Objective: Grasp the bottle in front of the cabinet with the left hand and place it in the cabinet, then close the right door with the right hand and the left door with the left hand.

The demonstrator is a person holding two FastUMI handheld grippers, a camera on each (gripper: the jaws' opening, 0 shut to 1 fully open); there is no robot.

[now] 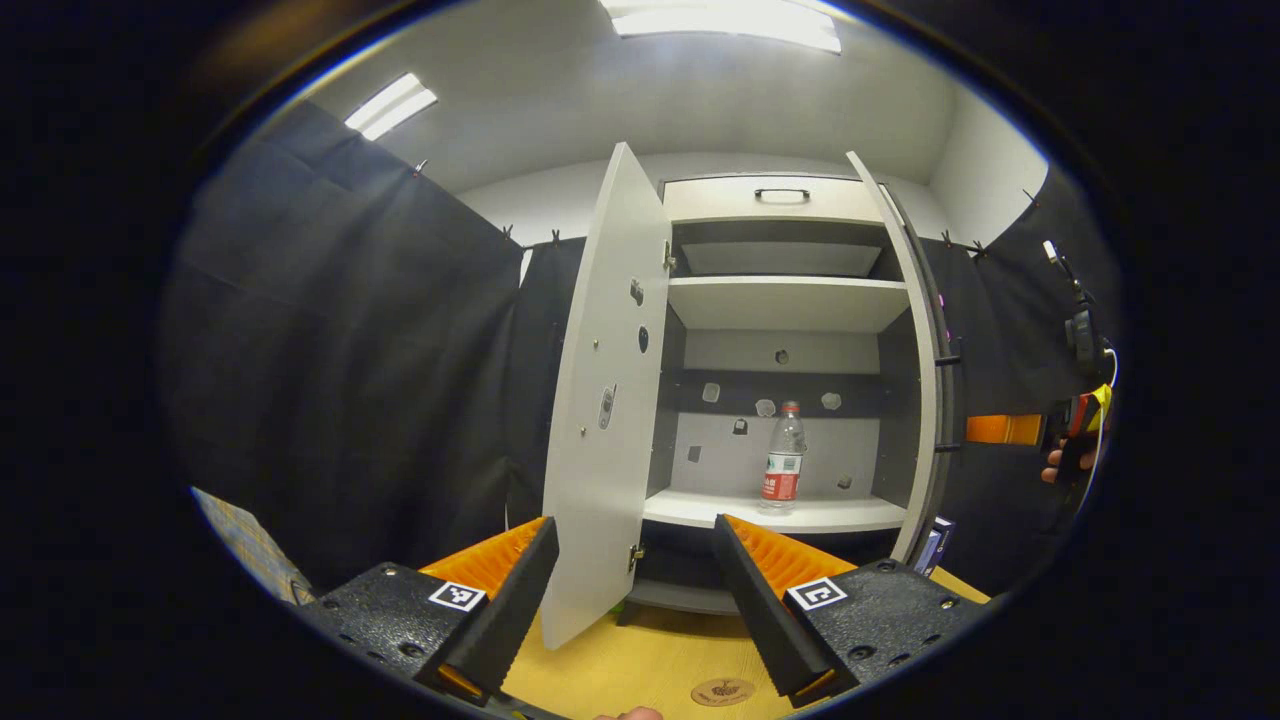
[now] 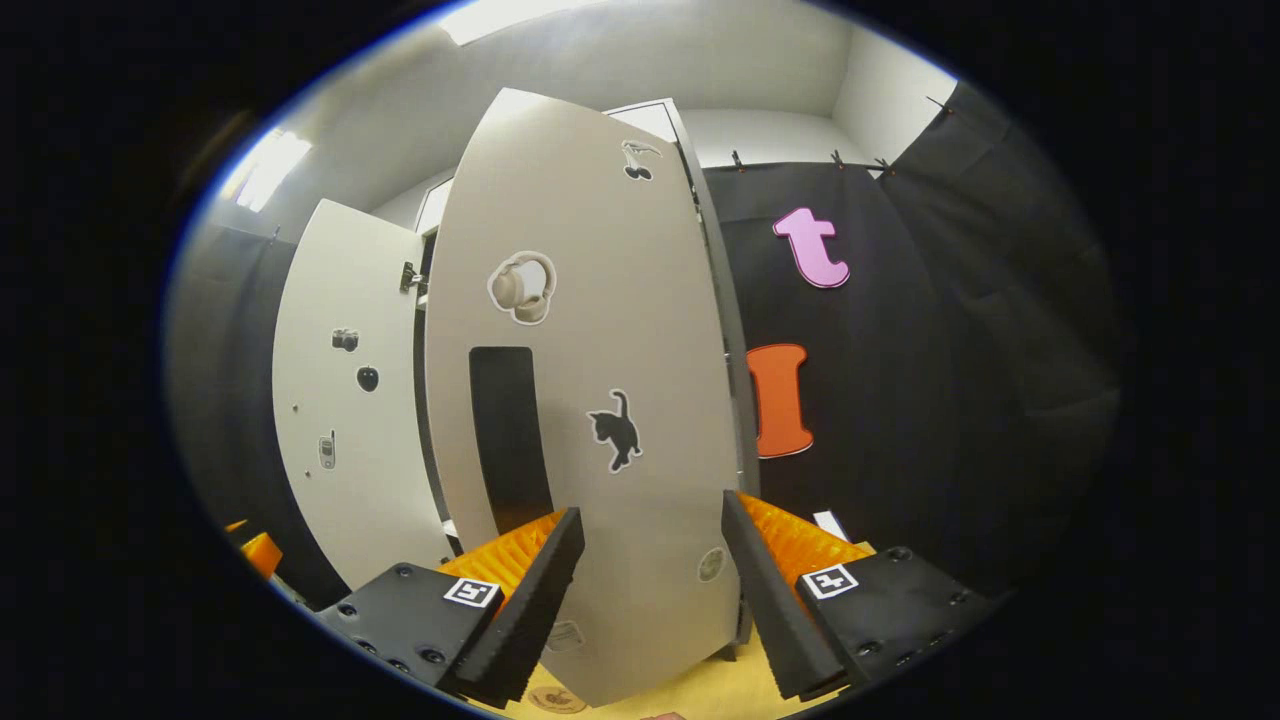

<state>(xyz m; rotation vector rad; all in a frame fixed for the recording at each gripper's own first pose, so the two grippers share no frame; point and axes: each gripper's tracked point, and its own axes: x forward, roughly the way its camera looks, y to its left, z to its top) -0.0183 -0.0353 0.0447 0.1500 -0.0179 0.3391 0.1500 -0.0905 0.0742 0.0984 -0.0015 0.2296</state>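
Inside cabinet (image 1: pixel 790 300): bottle (image 1: pixel 783 458) upright; doors open.

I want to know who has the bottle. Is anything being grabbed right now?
Nothing. The left gripper and right gripper both have open, empty jaws. The bottle stands alone on a shelf.

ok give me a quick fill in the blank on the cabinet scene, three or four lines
1. The bottle stands upright on the cabinet's ____ shelf.
2. Both cabinet doors are ____.
3. The left tongs are open and hold ____.
4. The right tongs face the right door, which carries a black ____ sticker.

Missing words: lower; open; nothing; cat
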